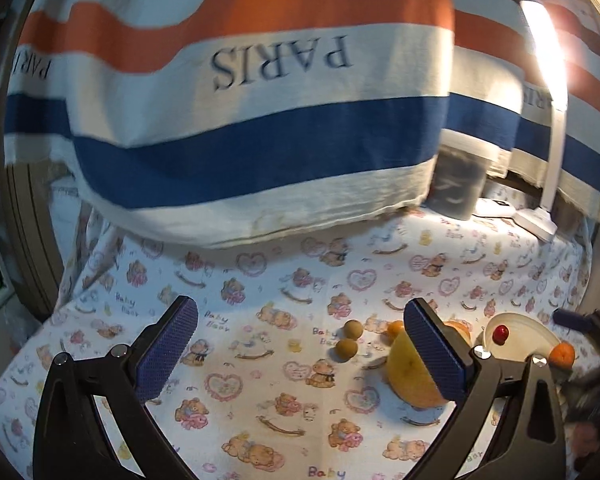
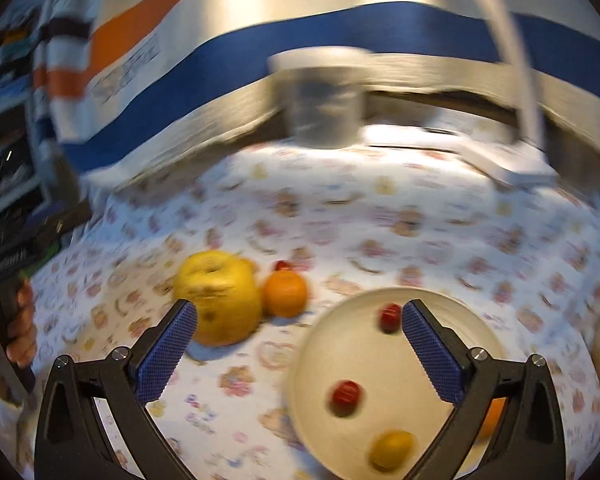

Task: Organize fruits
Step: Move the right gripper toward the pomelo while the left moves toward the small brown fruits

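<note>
1. Left gripper (image 1: 300, 344) is hanging wide open and empty above the printed cloth (image 1: 260, 280); nothing is sitting between its fingers
2. Right gripper (image 2: 300, 344) is also gaping wide and empty, hovering over the near-left rim of the cream plate (image 2: 476, 328); this view is smeared with blur, so fine detail is not readable
3. Plate is already carrying two small red fruits (image 2: 345, 397) and one small yellow fruit (image 2: 392, 449)
4. Loose fruit waiting on the cloth: big yellow fruit (image 2: 220, 300) touching or just beside an orange (image 2: 285, 294), both lying left of the plate; two small brown fruits (image 1: 347, 340) sitting further left, seen only in the left view
5. Key relation: big yellow fruit is lying ahead and left of the right gripper's left finger, and ahead-right of the left gripper, partly hidden behind its right finger (image 1: 436, 352)
6. Judging the left gripper as nearer to the brown fruits, and the two grippers about equally near the yellow fruit
7. Yellow fruit is looking roundish, no clear long axis; likely a tight fit for either opening
</note>
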A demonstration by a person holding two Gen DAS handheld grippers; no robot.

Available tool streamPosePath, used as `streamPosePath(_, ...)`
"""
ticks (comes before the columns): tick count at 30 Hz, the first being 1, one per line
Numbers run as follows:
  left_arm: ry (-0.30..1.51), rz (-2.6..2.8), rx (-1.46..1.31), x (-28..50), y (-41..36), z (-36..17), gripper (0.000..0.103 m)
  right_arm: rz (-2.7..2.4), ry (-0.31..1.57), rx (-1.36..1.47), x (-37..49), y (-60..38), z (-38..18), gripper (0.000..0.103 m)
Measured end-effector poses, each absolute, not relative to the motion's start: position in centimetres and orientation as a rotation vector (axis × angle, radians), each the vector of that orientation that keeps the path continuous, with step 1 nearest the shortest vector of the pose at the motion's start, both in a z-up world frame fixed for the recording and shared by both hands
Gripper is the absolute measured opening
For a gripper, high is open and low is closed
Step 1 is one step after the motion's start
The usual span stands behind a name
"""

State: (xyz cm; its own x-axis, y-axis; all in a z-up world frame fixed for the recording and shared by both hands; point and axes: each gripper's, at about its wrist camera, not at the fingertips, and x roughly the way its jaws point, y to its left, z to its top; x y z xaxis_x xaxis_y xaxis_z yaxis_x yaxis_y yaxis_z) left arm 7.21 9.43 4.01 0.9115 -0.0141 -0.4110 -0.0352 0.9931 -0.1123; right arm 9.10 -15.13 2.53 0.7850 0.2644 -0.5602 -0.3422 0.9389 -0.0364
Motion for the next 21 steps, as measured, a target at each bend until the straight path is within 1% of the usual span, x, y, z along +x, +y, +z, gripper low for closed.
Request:
streamPosePath(4,0.446,0.022,-0.132,7.8,10.1,3.5,0.103,0.36,0.605,-0.224,10.4,-11.1,1.1,0.103)
streamPosePath(10,0.428,0.062,-0.152,8.0,11.0,3.3,0.103,0.357,0.633,-0.221,12.6,-7.9,-0.2,0.103)
streamPosePath(21,0.444,0.064,-0.191,8.3,11.4,3.2,0.103,0.274,0.692,-0.138,15.7,-7.1,-2.0,0.103)
